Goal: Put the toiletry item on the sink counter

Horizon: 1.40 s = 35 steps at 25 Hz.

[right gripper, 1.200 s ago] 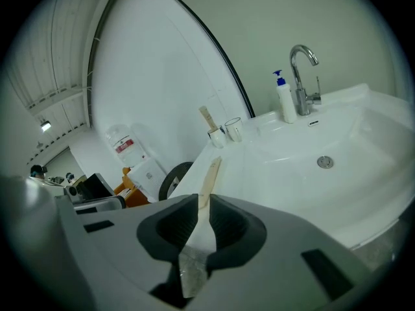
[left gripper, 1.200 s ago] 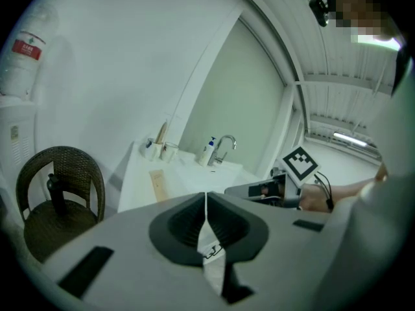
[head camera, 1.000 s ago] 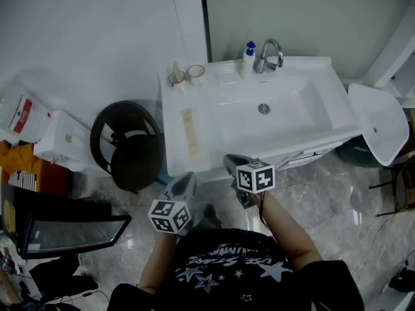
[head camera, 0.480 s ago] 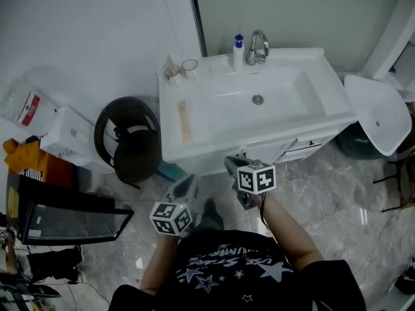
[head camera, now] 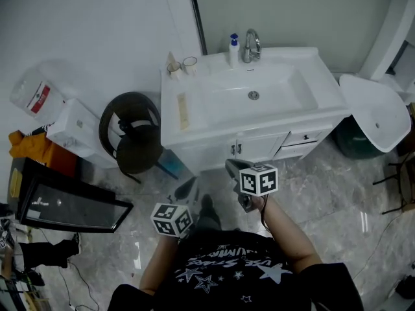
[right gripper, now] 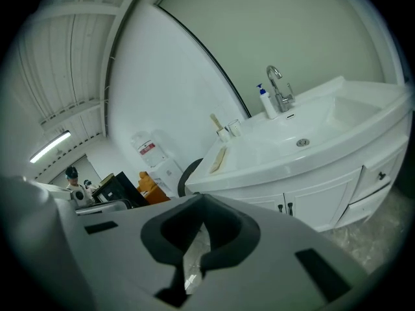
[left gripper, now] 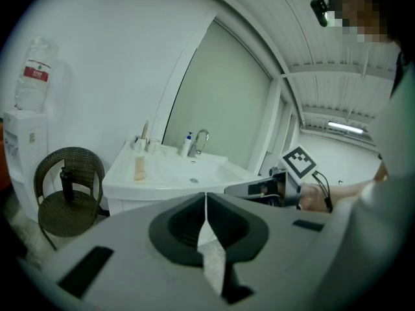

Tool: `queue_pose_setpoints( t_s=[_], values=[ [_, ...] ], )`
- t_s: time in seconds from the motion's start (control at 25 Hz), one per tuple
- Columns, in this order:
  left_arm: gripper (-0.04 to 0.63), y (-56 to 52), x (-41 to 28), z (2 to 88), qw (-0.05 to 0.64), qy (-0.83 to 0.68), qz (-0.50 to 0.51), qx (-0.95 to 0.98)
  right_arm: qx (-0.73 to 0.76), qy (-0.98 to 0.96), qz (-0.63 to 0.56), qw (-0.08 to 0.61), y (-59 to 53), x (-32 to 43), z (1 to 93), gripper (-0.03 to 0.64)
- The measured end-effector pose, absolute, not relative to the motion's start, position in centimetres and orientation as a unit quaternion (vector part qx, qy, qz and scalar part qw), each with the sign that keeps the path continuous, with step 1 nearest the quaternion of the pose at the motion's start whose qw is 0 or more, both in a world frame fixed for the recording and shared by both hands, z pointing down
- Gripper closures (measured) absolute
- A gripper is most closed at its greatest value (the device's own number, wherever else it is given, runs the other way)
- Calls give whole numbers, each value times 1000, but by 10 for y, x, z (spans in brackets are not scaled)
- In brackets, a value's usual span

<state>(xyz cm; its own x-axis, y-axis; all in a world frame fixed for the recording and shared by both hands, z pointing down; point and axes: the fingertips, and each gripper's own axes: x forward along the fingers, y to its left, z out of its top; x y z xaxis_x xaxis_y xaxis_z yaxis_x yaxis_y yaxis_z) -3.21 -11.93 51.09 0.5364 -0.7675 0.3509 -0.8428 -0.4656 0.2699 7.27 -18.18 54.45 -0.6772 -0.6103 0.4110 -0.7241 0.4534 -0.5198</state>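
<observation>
A white vanity with a sink worktop (head camera: 327,86) stands against a white wall on a grey marble floor (head camera: 337,199). A dark wicker chair (head camera: 130,141) sits just beside its left end. A chrome tap (head camera: 251,44) and a white pump bottle with a blue top (head camera: 233,44) stand at the back edge. The pale tan, long, flat toiletry item (head camera: 183,111) lies on the worktop left of the basin, its long axis running front to back, one end toward the wall. The left gripper (head camera: 187,186) and right gripper (head camera: 232,166) hover over the floor before the cabinet, well apart from the item, each with jaws closed together on nothing. Compared with a second ago, the vanity sits farther off in the head view, and its cabinet doors now show.
</observation>
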Motion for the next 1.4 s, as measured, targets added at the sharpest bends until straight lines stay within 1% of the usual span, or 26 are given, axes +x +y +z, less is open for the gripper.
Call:
queue_pose_setpoints(
  t_s=[0.28,0.48,0.72,1.12,1.4],
  values=[
    [575,-85,-21,500,194,-489,86,846,380,-859,333,85,-138,83,536,603],
    [575,-63,-20,499,195,-505,84,836,360,-870,324,93,-115,79,536,603],
    [575,-51,-19,497,195,-512,93,831,357,-864,343,92,-108,86,545,603],
    [575,-52,-2,496,204,-491,85,843,371,-857,342,104,-103,95,554,603],
    [575,-32,-27,500,214,-486,78,844,377,-854,339,117,-81,75,554,603]
  ],
)
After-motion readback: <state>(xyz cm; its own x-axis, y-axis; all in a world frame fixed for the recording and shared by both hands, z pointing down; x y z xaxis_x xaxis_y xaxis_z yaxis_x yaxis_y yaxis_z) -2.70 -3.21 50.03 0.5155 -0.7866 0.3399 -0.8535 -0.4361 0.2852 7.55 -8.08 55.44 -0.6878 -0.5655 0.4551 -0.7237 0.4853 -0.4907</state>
